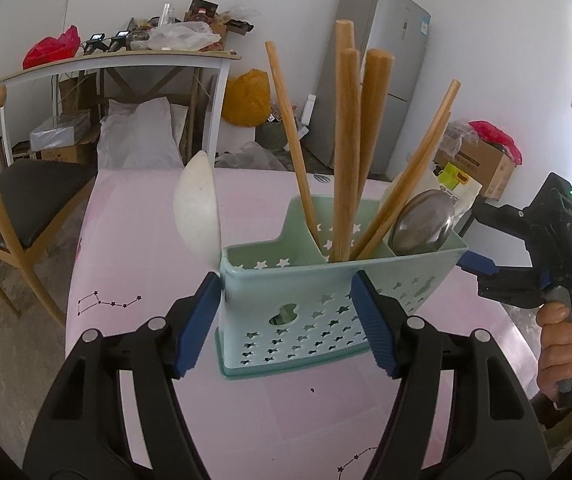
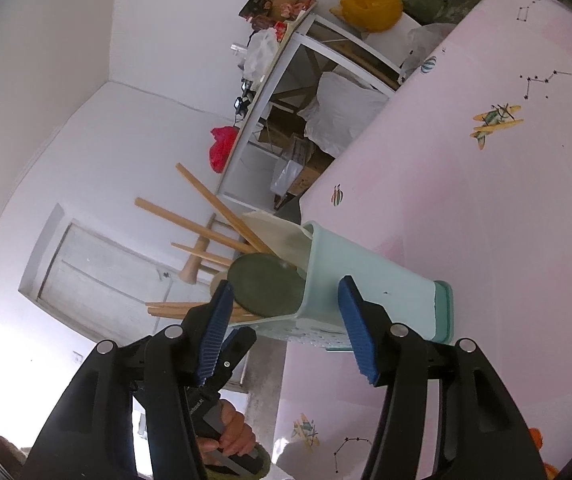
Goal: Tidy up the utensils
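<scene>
Mint caddy (image 1: 305,320) stuffed with wooden handles (image 1: 343,152) and a metal spoon (image 1: 421,220), pink tabletop (image 1: 134,248), fridge (image 1: 369,72) at 1 o'clock; left gripper (image 1: 286,324) and right gripper (image 2: 286,328) fingers both open, gripping nothing.

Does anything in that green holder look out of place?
Mostly tidy: the caddy stands upright on the pink table. The white spoon sits outside its left end, not in a compartment, while wooden handles fan out unevenly.

utensils (image 1: 343,152) in caddy (image 1: 325,312), caddy on table (image 1: 134,248)
</scene>
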Motion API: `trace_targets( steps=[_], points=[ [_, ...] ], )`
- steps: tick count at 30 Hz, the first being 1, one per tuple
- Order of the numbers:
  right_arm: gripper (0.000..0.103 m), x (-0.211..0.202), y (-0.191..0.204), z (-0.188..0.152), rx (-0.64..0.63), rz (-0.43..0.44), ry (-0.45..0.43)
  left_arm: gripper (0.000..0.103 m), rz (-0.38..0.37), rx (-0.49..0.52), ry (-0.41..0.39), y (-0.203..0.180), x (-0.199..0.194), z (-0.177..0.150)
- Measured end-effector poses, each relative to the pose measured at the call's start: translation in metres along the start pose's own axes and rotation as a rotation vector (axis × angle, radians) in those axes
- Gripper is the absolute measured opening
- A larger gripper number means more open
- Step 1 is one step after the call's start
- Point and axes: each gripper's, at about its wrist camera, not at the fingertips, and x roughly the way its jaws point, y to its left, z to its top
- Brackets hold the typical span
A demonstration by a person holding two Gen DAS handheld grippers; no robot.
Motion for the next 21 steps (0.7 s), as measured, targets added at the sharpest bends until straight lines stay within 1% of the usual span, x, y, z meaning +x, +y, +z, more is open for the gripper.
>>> trace_targets(
  steps=[3, 5, 7, 9, 10, 11, 12, 13, 14, 17, 19, 21],
  points=[
    [0.054, -0.003, 0.003, 0.000, -0.011, -0.019, -0.001, 0.064, 0.003, 0.002, -0.004, 0.000, -0.002, 0.001],
    [0.054, -0.009, 0.009, -0.002, -0.037, -0.064, -0.016, 0.065, 0.015, 0.004, -0.001, -0.001, -0.007, -0.001],
    [0.054, -0.021, 0.018, -0.008, -0.087, -0.138, -0.046, 0.068, 0.026, -0.003, 0.011, -0.001, -0.014, -0.007],
    [0.054, -0.030, 0.028, -0.018, -0.151, -0.240, -0.076, 0.071, 0.051, -0.016, 0.041, 0.000, -0.020, -0.013],
    [0.054, -0.033, 0.034, -0.024, -0.188, -0.297, -0.089, 0.074, 0.068, -0.018, 0.057, 0.000, -0.022, -0.017],
    [0.055, -0.036, 0.042, -0.033, -0.242, -0.375, -0.102, 0.076, 0.110, -0.020, 0.081, -0.001, -0.024, -0.022],
    [0.058, -0.036, 0.047, -0.040, -0.282, -0.429, -0.108, 0.076, 0.147, -0.025, 0.106, -0.002, -0.025, -0.026],
    [0.060, -0.034, 0.054, -0.048, -0.329, -0.493, -0.113, 0.078, 0.169, -0.034, 0.126, -0.002, -0.026, -0.029],
    [0.062, -0.031, 0.060, -0.057, -0.383, -0.568, -0.116, 0.082, 0.187, -0.052, 0.140, -0.001, -0.028, -0.031],
    [0.067, -0.015, 0.071, -0.079, -0.474, -0.749, -0.113, 0.088, 0.246, -0.096, 0.130, 0.001, -0.037, -0.033],
    [0.072, -0.006, 0.074, -0.088, -0.509, -0.844, -0.115, 0.090, 0.291, -0.095, 0.118, 0.000, -0.042, -0.032],
    [0.077, 0.002, 0.076, -0.097, -0.529, -0.910, -0.119, 0.091, 0.330, -0.079, 0.103, -0.002, -0.047, -0.029]
  ],
)
